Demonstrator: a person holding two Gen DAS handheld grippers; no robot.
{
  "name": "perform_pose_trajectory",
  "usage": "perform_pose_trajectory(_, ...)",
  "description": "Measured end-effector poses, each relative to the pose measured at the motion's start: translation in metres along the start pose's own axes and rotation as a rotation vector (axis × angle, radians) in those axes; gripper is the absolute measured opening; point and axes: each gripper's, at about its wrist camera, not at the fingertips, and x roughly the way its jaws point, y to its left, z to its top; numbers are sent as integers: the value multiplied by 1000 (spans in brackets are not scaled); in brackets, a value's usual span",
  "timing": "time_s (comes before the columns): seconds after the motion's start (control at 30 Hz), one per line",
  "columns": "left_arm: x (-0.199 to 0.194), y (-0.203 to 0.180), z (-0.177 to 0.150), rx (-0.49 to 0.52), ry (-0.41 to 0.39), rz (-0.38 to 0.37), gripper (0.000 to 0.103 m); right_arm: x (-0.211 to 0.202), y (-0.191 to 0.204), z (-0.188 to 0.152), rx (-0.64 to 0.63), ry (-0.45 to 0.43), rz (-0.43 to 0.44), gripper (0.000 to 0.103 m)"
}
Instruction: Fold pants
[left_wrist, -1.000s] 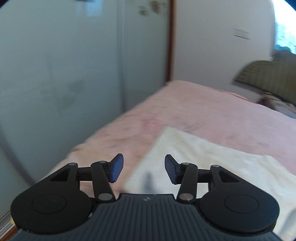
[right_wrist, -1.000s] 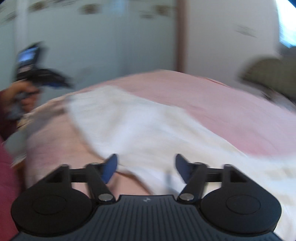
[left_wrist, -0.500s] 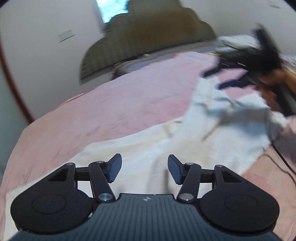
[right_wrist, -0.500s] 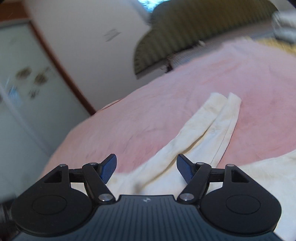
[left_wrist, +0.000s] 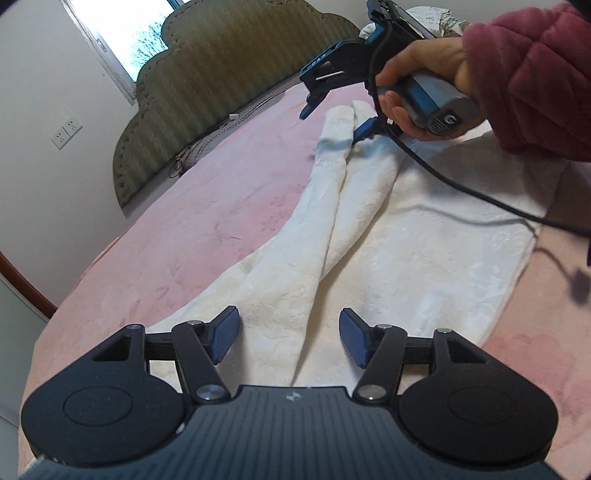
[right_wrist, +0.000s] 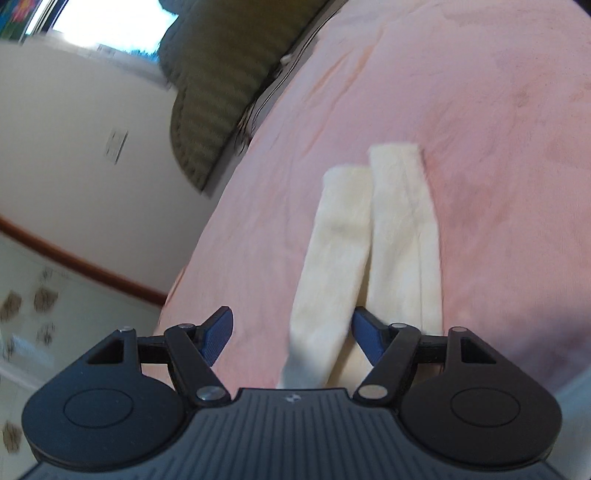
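Note:
White fleece pants (left_wrist: 332, 236) lie flat on a pink bed (left_wrist: 207, 229), legs running away toward the headboard. My left gripper (left_wrist: 290, 338) is open and empty, hovering over the waist end. My right gripper (left_wrist: 332, 110) shows in the left wrist view, held in a hand with a red sleeve, open above the leg ends. In the right wrist view the right gripper (right_wrist: 291, 334) is open just above the two leg cuffs (right_wrist: 369, 221), which lie side by side.
An olive padded headboard (left_wrist: 221, 85) stands at the far end of the bed. A wall with a socket (left_wrist: 66, 131) is to the left. A black cable (left_wrist: 461, 188) trails from the right gripper across the pants. The bed's edge (right_wrist: 192, 266) drops off at left.
Both grippers swung round from the wardrobe side to face the headboard. The right gripper moved out over the leg cuffs. The left settled over the waist end. Both stayed open.

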Motion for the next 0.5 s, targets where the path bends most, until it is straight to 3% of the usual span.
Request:
perform_pose_trajectory(0.1, 4, 1, 2, -3, -12, 16, 65, 9, -2, 12, 3, -53, -7, 69)
perform_pose_trajectory(0.17, 5, 0, 2, 3, -21, 32, 65, 13, 2, 15, -50, -60, -38, 39)
perform_pose_trajectory(0.2, 6, 0, 3, 5, -28, 39, 65, 15, 3, 16, -70, -54, -53, 16)
perform_pose_trajectory(0.23, 6, 1, 4, 4, -35, 38, 64, 15, 4, 15, -87, -51, -55, 8)
perform_pose_trajectory(0.33, 9, 5, 4, -19, -43, 13, 61, -1, 13, 13, -143, -77, -20, 6)
perform_pose_trajectory(0.5, 7, 2, 5, -4, -61, 11, 54, -57, 32, 17, -115, -132, 162, 5)
